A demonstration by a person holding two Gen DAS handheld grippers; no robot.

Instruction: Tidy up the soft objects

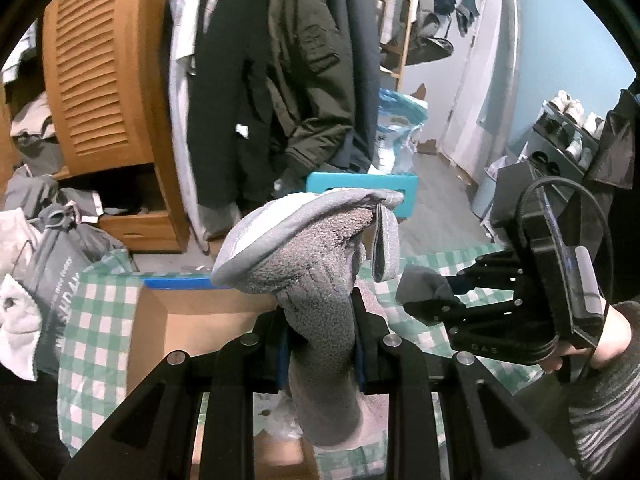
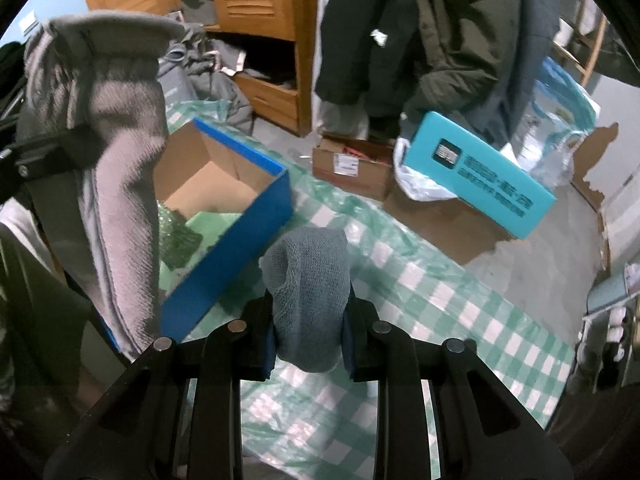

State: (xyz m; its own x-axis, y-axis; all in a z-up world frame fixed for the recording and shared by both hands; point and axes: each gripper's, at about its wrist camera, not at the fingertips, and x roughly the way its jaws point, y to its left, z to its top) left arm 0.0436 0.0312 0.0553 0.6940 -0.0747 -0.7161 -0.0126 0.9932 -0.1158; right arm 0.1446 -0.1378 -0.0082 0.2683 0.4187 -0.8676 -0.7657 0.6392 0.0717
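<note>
My left gripper (image 1: 320, 340) is shut on a grey fleece glove (image 1: 312, 264), held upright in the air with its light grey cuff flopping over on top. The same glove (image 2: 108, 152) hangs at the left of the right wrist view. My right gripper (image 2: 308, 332) is shut on a smaller blue-grey knit piece (image 2: 306, 276), held above the green checked cloth (image 2: 460, 320). The right gripper (image 1: 432, 296) also shows at the right of the left wrist view, with the knit piece (image 1: 420, 286) between its jaws. An open blue cardboard box (image 2: 240, 236) sits below, between the two grippers.
Dark jackets (image 1: 280, 80) hang ahead beside a wooden louvred cabinet (image 1: 104, 72). A teal box (image 2: 480, 172) rests on brown cartons (image 2: 352, 164) on the floor. Piles of grey clothes (image 1: 48, 216) lie at left. A shoe rack (image 1: 568, 136) stands at right.
</note>
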